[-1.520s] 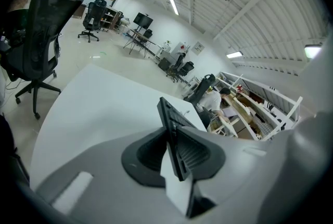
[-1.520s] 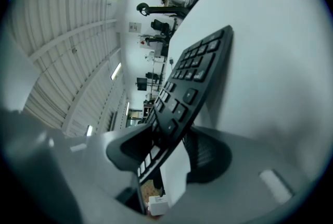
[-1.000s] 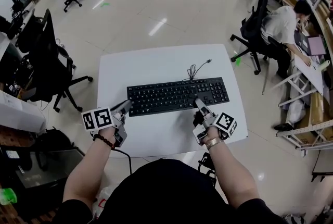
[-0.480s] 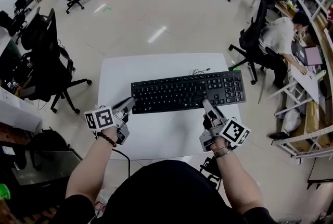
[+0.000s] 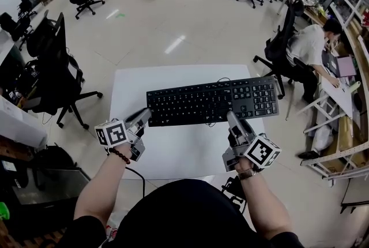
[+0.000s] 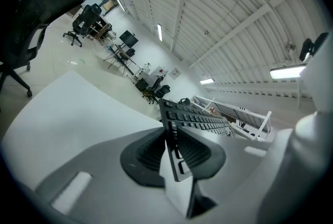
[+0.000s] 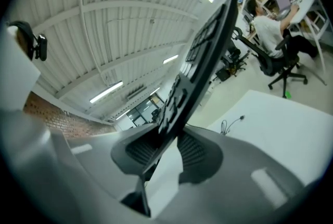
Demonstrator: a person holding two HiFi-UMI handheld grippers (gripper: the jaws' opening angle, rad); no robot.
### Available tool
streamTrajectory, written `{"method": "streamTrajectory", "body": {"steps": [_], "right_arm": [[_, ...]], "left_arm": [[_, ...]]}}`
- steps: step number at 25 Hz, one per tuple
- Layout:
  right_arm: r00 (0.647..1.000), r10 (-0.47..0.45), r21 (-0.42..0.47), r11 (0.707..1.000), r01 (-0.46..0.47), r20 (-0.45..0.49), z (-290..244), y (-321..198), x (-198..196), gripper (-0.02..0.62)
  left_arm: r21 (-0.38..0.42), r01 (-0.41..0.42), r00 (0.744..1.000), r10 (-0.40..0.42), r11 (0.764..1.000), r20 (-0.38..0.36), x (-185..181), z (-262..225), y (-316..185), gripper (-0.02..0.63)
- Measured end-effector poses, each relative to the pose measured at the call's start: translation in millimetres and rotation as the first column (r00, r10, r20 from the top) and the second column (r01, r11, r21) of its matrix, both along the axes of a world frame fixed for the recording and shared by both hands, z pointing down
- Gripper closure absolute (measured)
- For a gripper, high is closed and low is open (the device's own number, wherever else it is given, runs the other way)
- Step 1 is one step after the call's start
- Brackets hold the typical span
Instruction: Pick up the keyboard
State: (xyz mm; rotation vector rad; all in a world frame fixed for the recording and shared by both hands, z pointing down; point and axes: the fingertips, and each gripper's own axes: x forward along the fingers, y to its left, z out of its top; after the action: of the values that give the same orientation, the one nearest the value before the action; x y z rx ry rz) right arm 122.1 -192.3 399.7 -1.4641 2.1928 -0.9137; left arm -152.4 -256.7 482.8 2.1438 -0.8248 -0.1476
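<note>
The left hand-held gripper [image 5: 145,116] pinches the left end of the black keyboard [image 5: 210,101]. The right hand-held gripper [image 5: 232,117] pinches its front edge, near the right end. Both squeeze it tight between their jaws. The keyboard hangs in the air over the white desk [image 5: 173,149]. The pick-up looks about done; only holding it steady is left.

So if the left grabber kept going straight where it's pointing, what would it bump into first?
The keyboard: the left gripper has its end pinched between its jaws, so going on would only slide further along it. Beyond that the way looks free, though depth is unclear.
</note>
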Motion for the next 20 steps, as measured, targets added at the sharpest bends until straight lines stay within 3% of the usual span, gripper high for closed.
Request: {"method": "streamTrajectory", "body": {"steps": [20], "right_arm": [[1.000,0.007,0.014,1.000,-0.007,-0.028,-4.9,1.6,-1.6,0.480]], "left_arm": [[0.011,0.004,1.000,-0.004,1.000,-0.003,-0.8,-4.7,-2.6,0.528]]}}
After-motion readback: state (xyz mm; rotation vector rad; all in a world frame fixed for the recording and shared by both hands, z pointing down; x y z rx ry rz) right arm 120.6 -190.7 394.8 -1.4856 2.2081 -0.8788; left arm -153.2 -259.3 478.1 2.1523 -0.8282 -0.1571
